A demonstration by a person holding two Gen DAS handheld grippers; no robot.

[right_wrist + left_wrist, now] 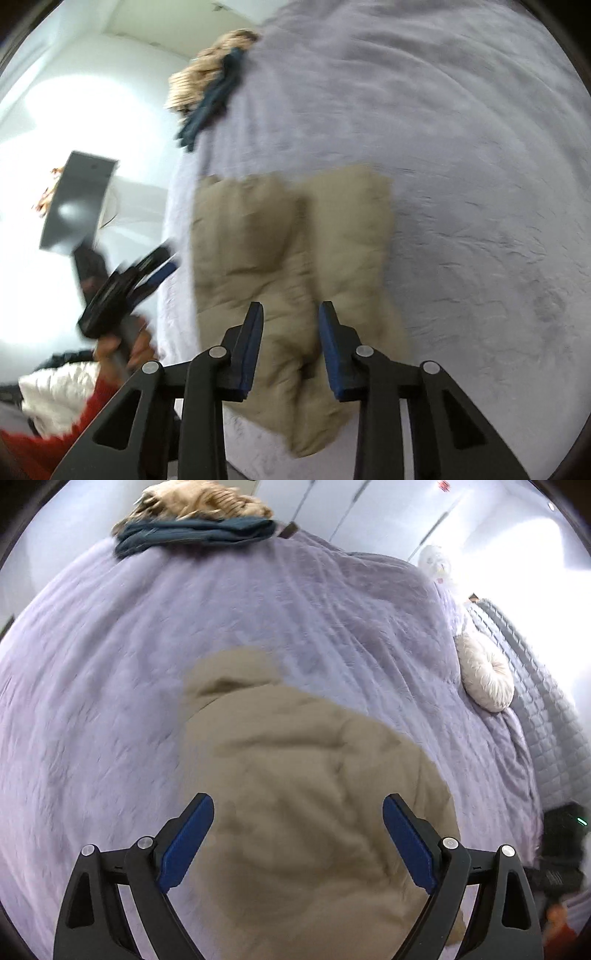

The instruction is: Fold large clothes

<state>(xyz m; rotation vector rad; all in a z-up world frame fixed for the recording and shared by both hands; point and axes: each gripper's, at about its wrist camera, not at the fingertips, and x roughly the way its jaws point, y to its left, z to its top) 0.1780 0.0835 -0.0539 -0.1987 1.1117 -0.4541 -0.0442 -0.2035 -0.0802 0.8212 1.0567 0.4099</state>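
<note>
Your beige padded garment (291,266) lies on the lavender bedspread (461,184), near the bed's edge, already gathered into a compact bundle with a lengthwise crease showing in the right wrist view. In my judgement the fold on this piece is at or near its end, and both tools are clear of it.

Left gripper (298,812): jaws stand wide, nothing between the pads, hovering above the bundle. In the right wrist view the same tool (125,291) appears off the bed's edge, gripped by your hand (125,347) in a red sleeve.

Right gripper (290,314): jaws narrow but apart, nothing pinched; the garment lies beneath them, apart from the pads.

Next move, as I judge it: either press the bundle flat and square its uneven near end, or set it aside and fetch another piece. A heap of clothes, tan knit (199,498) over a dark teal item (195,535), waits at the far edge of the bed. Taking one calls for a long reach and a grip on a single layer.

A round white cushion (487,672) and a grey quilted headboard (535,686) lie to one side.

No brand, label or legible writing is visible; both views are motion-blurred.
</note>
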